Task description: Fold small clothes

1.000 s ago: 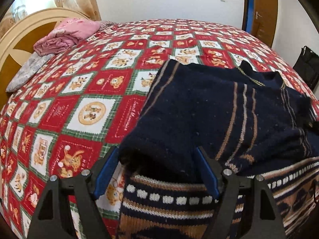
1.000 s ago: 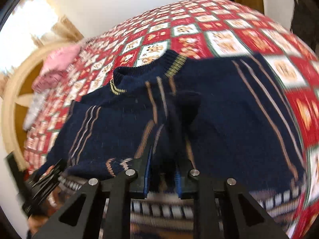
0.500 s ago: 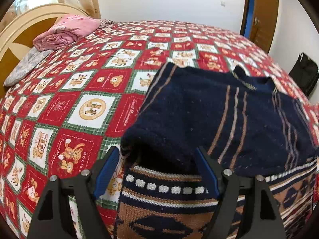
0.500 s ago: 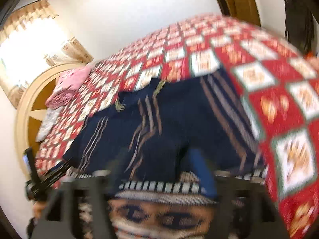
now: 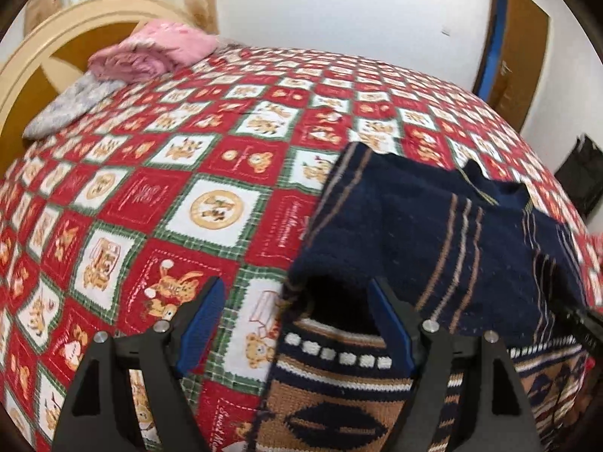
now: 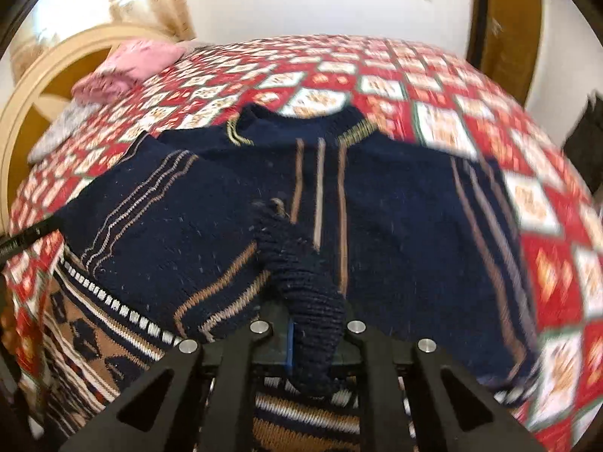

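Sleeves folded in, I had the right cuff pinched.
The sweater [image 6: 395, 233] lay on the quilt [image 5: 211, 173], well below the pink bundle [image 5: 158, 52]; my left gripper [image 5: 297, 324] gaped wide at its left edge while my right gripper [image 6: 312, 342] clamped the cuff [image 6: 301, 275], best laid flat without dragging.

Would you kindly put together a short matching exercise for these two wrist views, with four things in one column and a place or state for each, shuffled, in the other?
Things:
1. navy knitted sweater with tan stripes
2. pink folded blanket
3. left gripper
4. right gripper

Places or states:
A. jaws wide apart over the sweater's left edge
B. spread on the red patchwork bedspread, sleeves folded in
C. jaws pinched on a fold of dark knit
D. piled near the cream wooden headboard

Pairs: 1-B, 2-D, 3-A, 4-C
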Demonstrator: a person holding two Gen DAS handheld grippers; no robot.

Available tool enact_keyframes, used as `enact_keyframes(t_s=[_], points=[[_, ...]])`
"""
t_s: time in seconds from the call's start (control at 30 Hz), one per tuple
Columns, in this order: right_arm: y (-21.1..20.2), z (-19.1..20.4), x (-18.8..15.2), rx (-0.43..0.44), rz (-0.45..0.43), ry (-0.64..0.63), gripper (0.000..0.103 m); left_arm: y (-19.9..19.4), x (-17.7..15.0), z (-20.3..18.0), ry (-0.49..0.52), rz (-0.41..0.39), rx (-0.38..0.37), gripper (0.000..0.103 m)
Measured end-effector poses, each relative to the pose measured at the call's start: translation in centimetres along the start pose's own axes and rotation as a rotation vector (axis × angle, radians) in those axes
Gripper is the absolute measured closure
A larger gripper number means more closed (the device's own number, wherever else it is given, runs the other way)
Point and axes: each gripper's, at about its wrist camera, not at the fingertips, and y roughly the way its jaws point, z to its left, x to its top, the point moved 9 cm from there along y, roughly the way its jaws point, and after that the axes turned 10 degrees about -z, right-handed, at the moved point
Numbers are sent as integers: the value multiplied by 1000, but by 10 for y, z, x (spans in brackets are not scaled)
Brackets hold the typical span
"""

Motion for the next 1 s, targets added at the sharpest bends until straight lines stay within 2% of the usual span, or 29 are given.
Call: enact_keyframes(t_s=[0.07, 0.23, 0.27, 0.33, 0.43, 0.5, 0.53, 0.6, 0.63, 0.67, 0.77, 0.8, 0.83, 0.93, 1.0], points=[[-10, 3, 25, -33, -58, -107, 94, 0, 3, 4, -28, 0, -6, 23], [-35, 4, 93, -88, -225, -268, 94, -8, 20, 10, -38, -50, 14, 23], [-37, 1, 100, -104, -251, -292, 94, -9, 24, 10, -40, -60, 17, 23], [-30, -12, 101, -127, -248, -298, 94, -10, 30, 6, -37, -77, 15, 23], [4, -46, 67, -169, -157, -259, 93, -4, 30, -1, 0, -74, 25, 23], [34, -70, 32, -141, -26, -177, 79, 2, 25, -6, 16, -59, 27, 23], [40, -79, 22, -138, 12, -131, 77, 6, 22, -9, 21, -49, 22, 23], [22, -101, 22, -108, -50, 57, 63, 14, 16, -17, 40, -20, 16, 23], [13, -110, 24, -131, -65, 94, 62, 18, 13, -21, 58, -10, 10, 23], [-2, -121, 28, -162, -107, 136, 62, 17, 13, -24, 69, -11, 8, 23], [-28, -129, 42, -192, -187, 151, 64, 19, 16, -33, 86, -29, -2, 23], [-31, -126, 47, -183, -193, 144, 77, 21, 18, -36, 84, -30, -10, 23], [-29, -122, 52, -161, -188, 138, 82, 24, 18, -40, 83, -28, -16, 23], [-7, -117, 60, -105, -125, 127, 82, 31, 19, -54, 88, -21, -29, 23], [6, -123, 60, -62, -101, 185, 82, 35, 17, -62, 101, -11, -36, 23]])
